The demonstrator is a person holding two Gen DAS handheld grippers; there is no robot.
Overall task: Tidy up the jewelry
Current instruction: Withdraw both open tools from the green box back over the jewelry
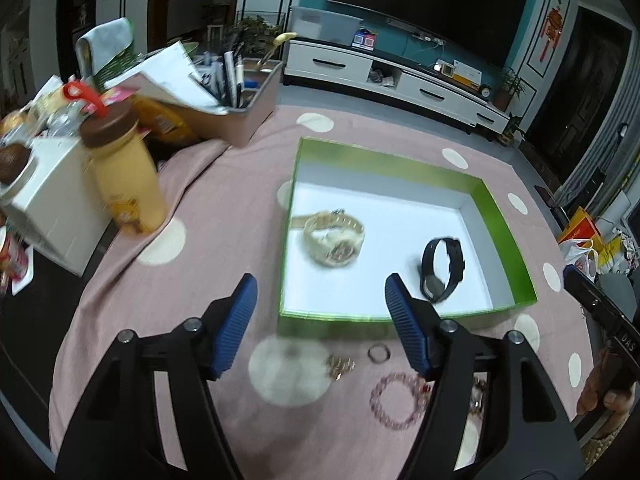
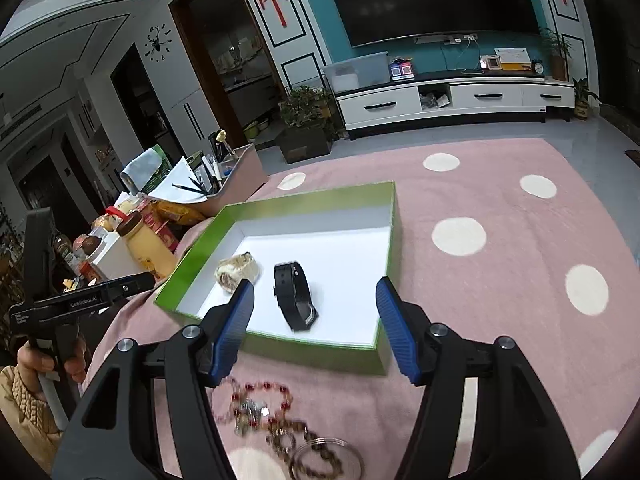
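A green box with a white inside lies on the pink dotted cloth. In it are a gold watch and a black watch. My left gripper is open and empty above the box's near edge. On the cloth below it lie a ring, a gold chain and a pink bead bracelet. My right gripper is open and empty over the box's near side, above red beads, brown beads and metal bangles.
At the left stand a yellow bottle, a white box and a tray of pens and papers. The cloth's edge drops to the floor toward a TV cabinet.
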